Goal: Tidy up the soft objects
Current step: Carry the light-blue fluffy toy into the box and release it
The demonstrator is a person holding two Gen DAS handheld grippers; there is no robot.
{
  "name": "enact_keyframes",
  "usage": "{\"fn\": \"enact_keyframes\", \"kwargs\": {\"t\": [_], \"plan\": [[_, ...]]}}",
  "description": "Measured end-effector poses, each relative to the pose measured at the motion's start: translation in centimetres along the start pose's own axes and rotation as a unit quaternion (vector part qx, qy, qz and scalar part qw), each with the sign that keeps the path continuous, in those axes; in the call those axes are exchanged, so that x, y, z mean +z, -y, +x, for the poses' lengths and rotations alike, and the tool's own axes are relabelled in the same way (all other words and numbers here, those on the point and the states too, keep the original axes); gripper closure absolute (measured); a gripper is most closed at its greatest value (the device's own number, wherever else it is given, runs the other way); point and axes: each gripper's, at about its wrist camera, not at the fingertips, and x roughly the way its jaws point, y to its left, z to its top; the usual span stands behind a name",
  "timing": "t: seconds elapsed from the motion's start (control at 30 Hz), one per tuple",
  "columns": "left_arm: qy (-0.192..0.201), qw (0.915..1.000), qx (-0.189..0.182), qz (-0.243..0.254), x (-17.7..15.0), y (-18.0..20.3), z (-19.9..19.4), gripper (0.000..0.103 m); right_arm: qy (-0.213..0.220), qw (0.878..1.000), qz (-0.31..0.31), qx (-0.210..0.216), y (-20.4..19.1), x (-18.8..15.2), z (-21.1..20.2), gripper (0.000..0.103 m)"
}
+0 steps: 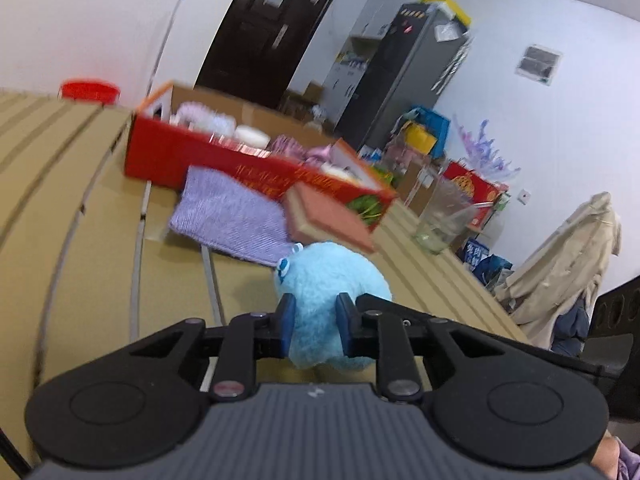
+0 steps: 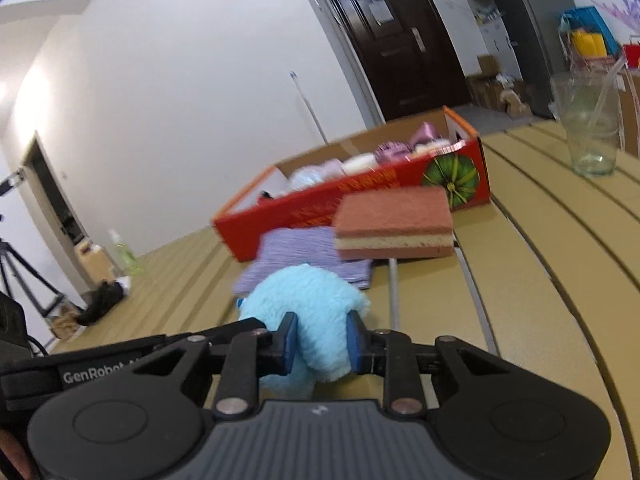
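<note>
A fluffy light-blue plush toy (image 1: 332,272) (image 2: 304,296) sits low over the slatted tan table (image 1: 80,208) (image 2: 540,264). My left gripper (image 1: 316,322) is shut on one side of it and my right gripper (image 2: 322,342) on the other, their blue pads pressed into the fur. Just beyond the toy lies a folded purple cloth (image 1: 228,212) (image 2: 296,254), with a pink sponge block (image 1: 328,216) (image 2: 394,222) leaning beside it. Behind both stands an open red cardboard box (image 1: 168,156) (image 2: 320,210) holding several soft items.
An empty clear glass (image 1: 440,216) (image 2: 590,128) stands on the table to the right of the box. A red lid (image 1: 90,90) shows at the table's far left. Off the table are a coat-draped chair (image 1: 568,264) and a tripod (image 2: 24,272).
</note>
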Motion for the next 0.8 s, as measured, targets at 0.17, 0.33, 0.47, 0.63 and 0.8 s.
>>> {"fn": "enact_keyframes", "kwargs": {"t": [0.17, 0.33, 0.47, 0.63, 0.8], "plan": [[0.021, 0.9997, -0.003, 0.012, -0.5, 2.1, -3.6, 0.081, 0.026, 1.0, -0.008, 0.011, -2.0, -0.6, -4.9, 0.078], [0.029, 0.9995, -0.005, 0.011, 1.1, 2.2, -3.3, 0.081, 0.031, 0.999, 0.0, 0.015, -2.2, 0.4, -5.3, 0.078], [0.037, 0.9989, -0.022, 0.017, 5.9, 1.2, -0.5, 0.081, 0.036, 0.999, -0.01, 0.011, -2.2, 4.2, -3.2, 0.078], [0.022, 0.9992, -0.034, -0.003, 14.9, -1.9, 7.3, 0.081, 0.023, 0.999, -0.026, 0.002, -0.8, 13.7, 4.3, 0.078], [-0.009, 0.9996, -0.009, -0.026, 19.4, -5.9, 16.4, 0.08, -0.031, 0.999, -0.012, -0.024, 2.0, 20.5, 14.8, 0.077]]}}
